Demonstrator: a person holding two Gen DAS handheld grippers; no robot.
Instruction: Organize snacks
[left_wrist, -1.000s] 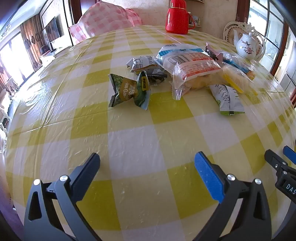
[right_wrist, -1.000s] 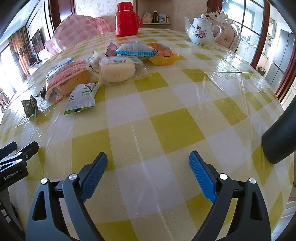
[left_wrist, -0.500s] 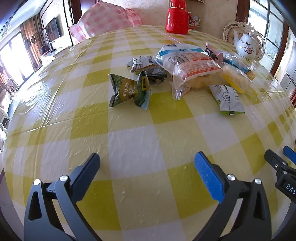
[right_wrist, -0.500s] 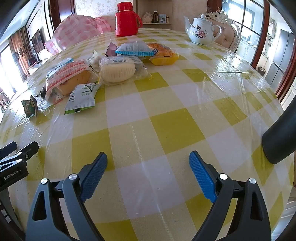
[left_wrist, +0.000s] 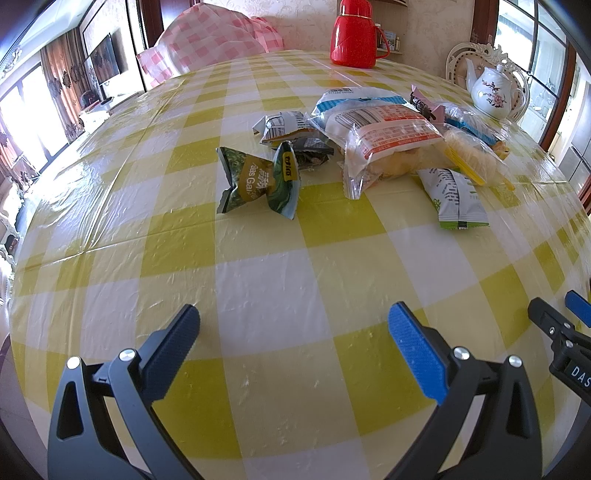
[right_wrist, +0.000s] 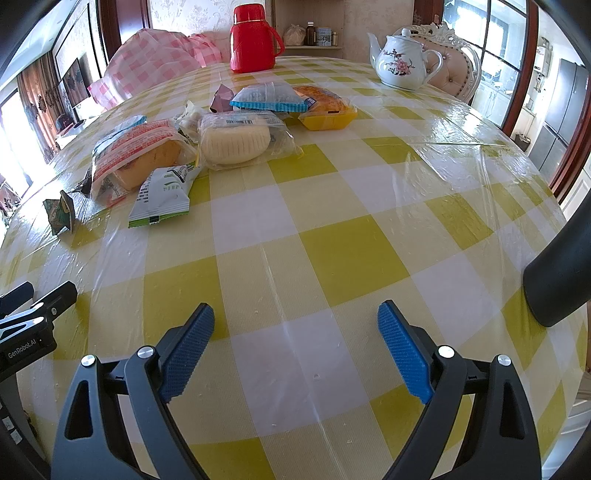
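Several snack packs lie in a loose heap on the yellow checked table (left_wrist: 258, 280). Nearest my left gripper (left_wrist: 293, 325) is a dark green crinkled pack (left_wrist: 255, 181); behind it lie a red-printed bread bag (left_wrist: 391, 142) and a green and white sachet (left_wrist: 456, 199). In the right wrist view the bread bag (right_wrist: 136, 155), a round pale bun pack (right_wrist: 236, 142), the sachet (right_wrist: 162, 197), a blue-edged pack (right_wrist: 269, 98) and a yellow tray pastry (right_wrist: 325, 110) lie far ahead of my right gripper (right_wrist: 295, 325). Both grippers are open, empty and low over the table.
A red thermos (right_wrist: 253, 38) and a white flowered teapot (right_wrist: 400, 62) stand at the table's far side. A pink checked cushion (left_wrist: 207, 40) sits behind the far left edge. A dark rounded object (right_wrist: 561, 273) intrudes at the right.
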